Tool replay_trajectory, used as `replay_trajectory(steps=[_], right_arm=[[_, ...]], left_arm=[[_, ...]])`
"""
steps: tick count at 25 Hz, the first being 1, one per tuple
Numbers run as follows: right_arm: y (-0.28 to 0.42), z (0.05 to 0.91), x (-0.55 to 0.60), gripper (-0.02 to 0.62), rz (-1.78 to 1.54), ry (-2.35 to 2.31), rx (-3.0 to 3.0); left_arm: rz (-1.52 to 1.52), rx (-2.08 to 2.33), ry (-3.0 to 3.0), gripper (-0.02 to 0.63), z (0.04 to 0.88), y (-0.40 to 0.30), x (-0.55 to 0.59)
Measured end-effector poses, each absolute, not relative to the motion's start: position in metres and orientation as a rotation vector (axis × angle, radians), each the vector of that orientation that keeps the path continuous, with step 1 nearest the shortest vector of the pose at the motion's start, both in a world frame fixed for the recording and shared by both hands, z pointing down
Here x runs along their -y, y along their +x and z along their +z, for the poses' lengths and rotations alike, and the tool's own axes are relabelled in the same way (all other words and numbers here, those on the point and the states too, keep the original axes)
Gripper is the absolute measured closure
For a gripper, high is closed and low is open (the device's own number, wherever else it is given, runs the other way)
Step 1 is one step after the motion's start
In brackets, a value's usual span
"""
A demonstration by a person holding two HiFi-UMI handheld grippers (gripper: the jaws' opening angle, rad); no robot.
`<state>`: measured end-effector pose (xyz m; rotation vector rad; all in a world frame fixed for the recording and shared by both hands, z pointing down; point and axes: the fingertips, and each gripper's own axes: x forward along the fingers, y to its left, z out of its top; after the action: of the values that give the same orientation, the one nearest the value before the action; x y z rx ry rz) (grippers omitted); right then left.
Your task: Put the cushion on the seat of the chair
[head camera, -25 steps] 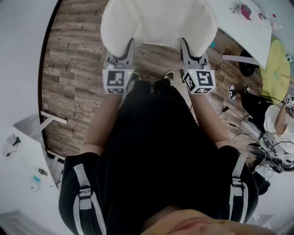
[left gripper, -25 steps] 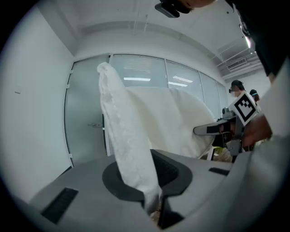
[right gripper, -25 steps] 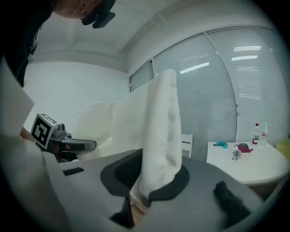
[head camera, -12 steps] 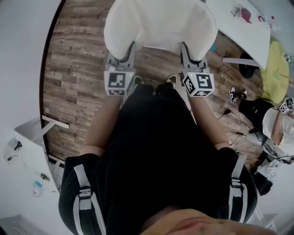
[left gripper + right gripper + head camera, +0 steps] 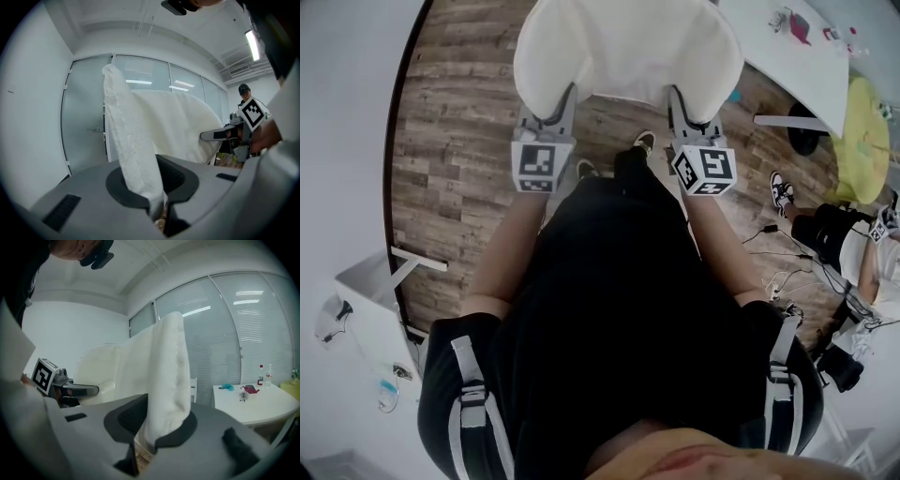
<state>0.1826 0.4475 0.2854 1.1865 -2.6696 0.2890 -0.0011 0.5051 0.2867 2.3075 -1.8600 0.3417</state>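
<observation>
The left gripper (image 5: 564, 101) has its jaws nearly closed, pinching the near left corner of the cushion (image 5: 628, 47). In the left gripper view a thin fold of the white fabric (image 5: 136, 140) sits squeezed between the jaws of the left gripper (image 5: 159, 208) and rises up from them. The right gripper (image 5: 680, 99) is closed just as far on the near right corner. In the right gripper view a thicker roll of cushion (image 5: 166, 380) stands up out of the narrow gap of the right gripper (image 5: 145, 446).

Both grippers point away from the person, slightly downward, side by side and level with each other. Each shows in the other's view: the right gripper (image 5: 220, 135) at the right, the left gripper (image 5: 79, 390) at the left. The cushion hangs stretched between them in the air, in front of the person and above the wood floor (image 5: 459, 141), touching nothing else.

The person's shoes (image 5: 644, 142) are on the floor below the near edge of the cushion. Far right stands a white surface (image 5: 787, 56) with a few small things on it: a teal item (image 5: 226, 387), a red one (image 5: 250, 389) and bottles (image 5: 260, 375). Near it lies a yellow round thing (image 5: 862, 141). A second person (image 5: 862, 248) sits on the floor at the right. Behind the cushion runs a glass wall (image 5: 220, 333) with blinds, and just right of the cushion what seems to be a white chair (image 5: 193, 390) stands against it.
</observation>
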Motion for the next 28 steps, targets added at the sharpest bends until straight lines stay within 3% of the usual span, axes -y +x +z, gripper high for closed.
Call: replay_trajectory(steps=[28], right_arm=[[0.198, 0.286, -0.221, 0.545, 0.290, 1.035, 2.747]], left_arm=[[0.378, 1.957, 2.190, 0.548, 0.282, 0.020, -0.296]])
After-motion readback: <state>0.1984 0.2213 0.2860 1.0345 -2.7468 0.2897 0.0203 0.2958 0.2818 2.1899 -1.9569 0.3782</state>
